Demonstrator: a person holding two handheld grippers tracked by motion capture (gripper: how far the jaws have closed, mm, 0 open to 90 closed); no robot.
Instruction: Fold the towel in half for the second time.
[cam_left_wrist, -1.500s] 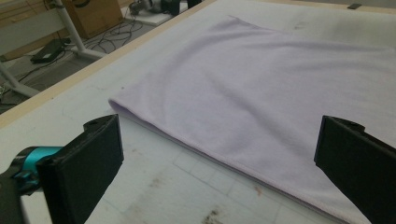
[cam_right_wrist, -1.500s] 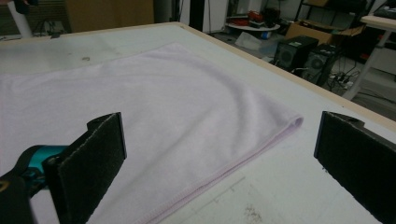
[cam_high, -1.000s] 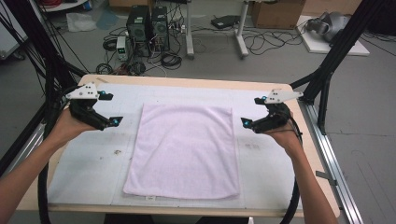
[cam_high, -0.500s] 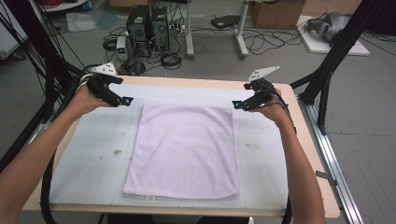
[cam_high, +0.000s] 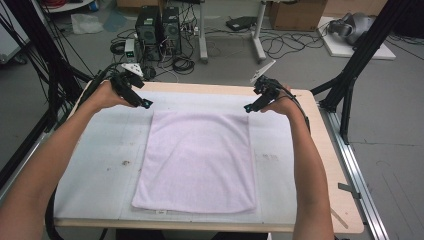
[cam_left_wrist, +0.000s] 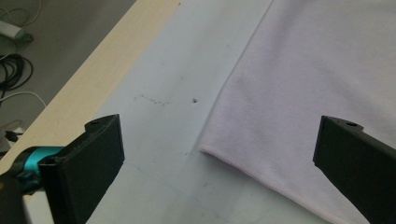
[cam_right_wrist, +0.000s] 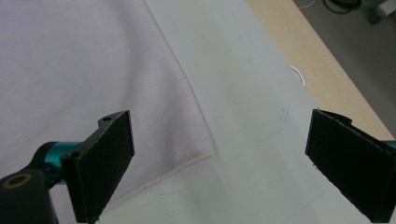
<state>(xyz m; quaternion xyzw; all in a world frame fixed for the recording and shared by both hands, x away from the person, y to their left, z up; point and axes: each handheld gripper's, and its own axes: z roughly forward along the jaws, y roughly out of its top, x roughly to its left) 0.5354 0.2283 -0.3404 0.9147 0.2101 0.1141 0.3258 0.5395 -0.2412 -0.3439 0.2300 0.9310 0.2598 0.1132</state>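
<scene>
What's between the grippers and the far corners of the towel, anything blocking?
Nothing visible. The left gripper and right gripper hang open just off the towel's far corners, with bare white mat beneath the jaws.

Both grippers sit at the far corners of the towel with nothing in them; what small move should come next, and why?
Probably lower both grippers onto the far corners and close. The left gripper and right gripper hover open just off the towel, which lies flat on the white mat. The right jaws have just been closing a little, with nothing pinched yet.
</scene>
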